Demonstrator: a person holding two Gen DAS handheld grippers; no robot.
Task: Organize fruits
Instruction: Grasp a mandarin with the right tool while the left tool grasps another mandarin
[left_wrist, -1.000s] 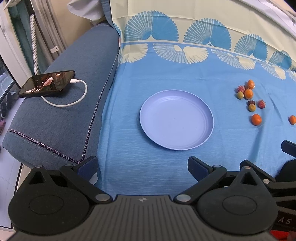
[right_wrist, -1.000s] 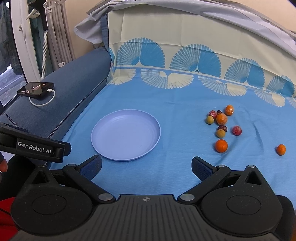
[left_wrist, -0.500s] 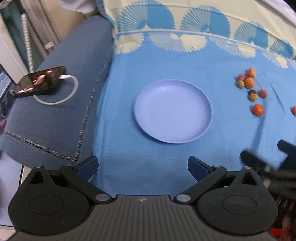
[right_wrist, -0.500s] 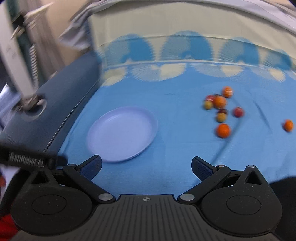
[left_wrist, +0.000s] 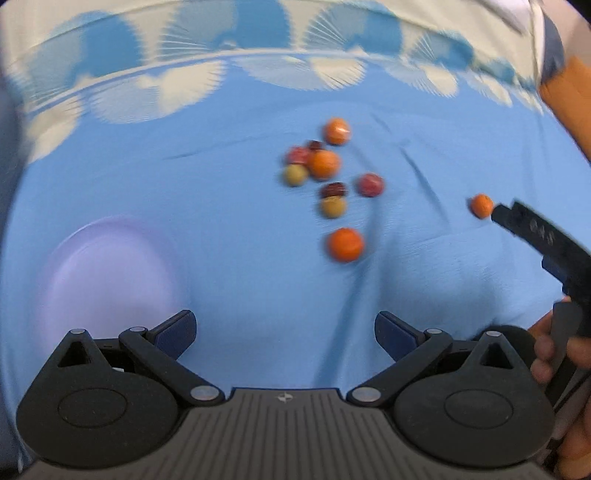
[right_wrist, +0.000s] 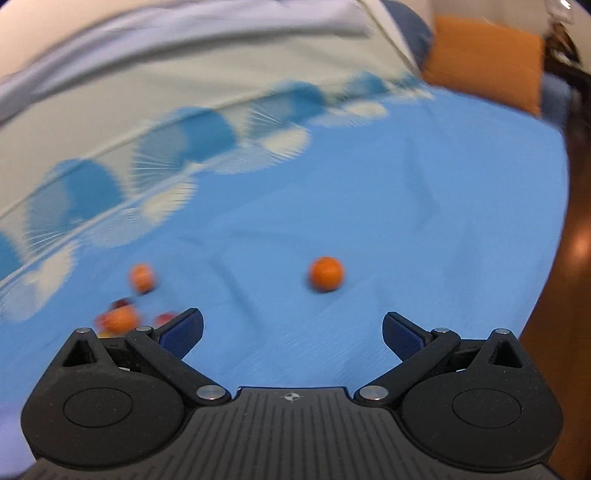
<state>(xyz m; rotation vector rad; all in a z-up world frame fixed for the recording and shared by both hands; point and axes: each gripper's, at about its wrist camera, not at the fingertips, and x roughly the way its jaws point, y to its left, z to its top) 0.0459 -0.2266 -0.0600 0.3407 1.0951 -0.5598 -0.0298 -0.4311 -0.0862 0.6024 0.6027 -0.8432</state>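
Observation:
Several small fruits lie in a cluster (left_wrist: 325, 173) on the blue cloth: orange, red, yellow and dark ones. A lone orange fruit (left_wrist: 345, 243) lies nearest my left gripper (left_wrist: 284, 332), which is open and empty. The lilac plate (left_wrist: 107, 280) is at the lower left. A separate orange fruit (left_wrist: 481, 205) lies far right; in the right wrist view this orange fruit (right_wrist: 325, 274) lies just ahead of my open, empty right gripper (right_wrist: 291, 332). The cluster (right_wrist: 122, 314) shows at its left, partly hidden. Both views are blurred.
The blue cloth (left_wrist: 221, 206) has a cream fan-patterned border (left_wrist: 184, 66) at the back. An orange cushion (right_wrist: 484, 62) sits at the back right. The cloth's right edge drops to a brown floor (right_wrist: 576, 258). The right gripper's body (left_wrist: 546, 251) shows in the left view.
Both grippers have swung right. The plate has slid to the left view's lower left and out of the right view. The lone orange fruit now sits between the right fingers' line.

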